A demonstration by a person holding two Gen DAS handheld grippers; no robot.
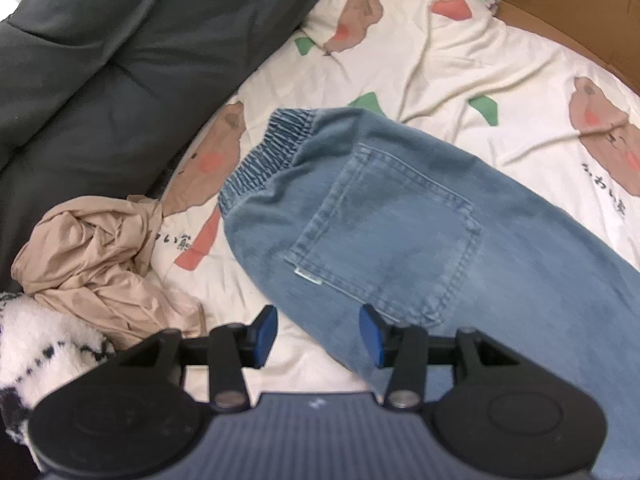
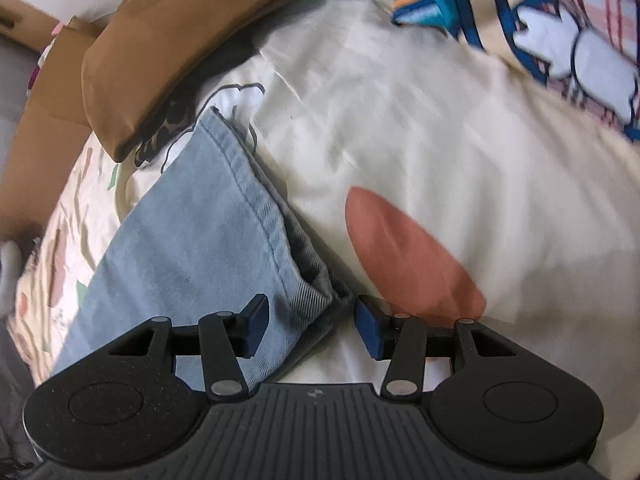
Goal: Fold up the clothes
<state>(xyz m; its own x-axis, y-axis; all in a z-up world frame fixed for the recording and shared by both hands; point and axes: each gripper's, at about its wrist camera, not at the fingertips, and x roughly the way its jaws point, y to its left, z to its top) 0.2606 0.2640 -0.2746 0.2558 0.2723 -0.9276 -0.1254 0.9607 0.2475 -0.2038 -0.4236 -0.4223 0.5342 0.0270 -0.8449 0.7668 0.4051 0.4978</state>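
The blue jeans (image 1: 400,216) are laid flat on the printed bedsheet (image 1: 460,60), waistband toward a grey cushion (image 1: 100,60). Open sheet is seen beyond the hem. The left gripper (image 1: 318,332) and right gripper (image 2: 310,328) are held spread, gripping nothing. A beige garment (image 1: 100,256) is crumpled beside.

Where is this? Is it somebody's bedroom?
Probably a bedroom or living room at home. The jeans lie on a cartoon-printed sheet like bedding, beside a dark cushion and a crumpled beige garment. A brown pillow lies nearby.
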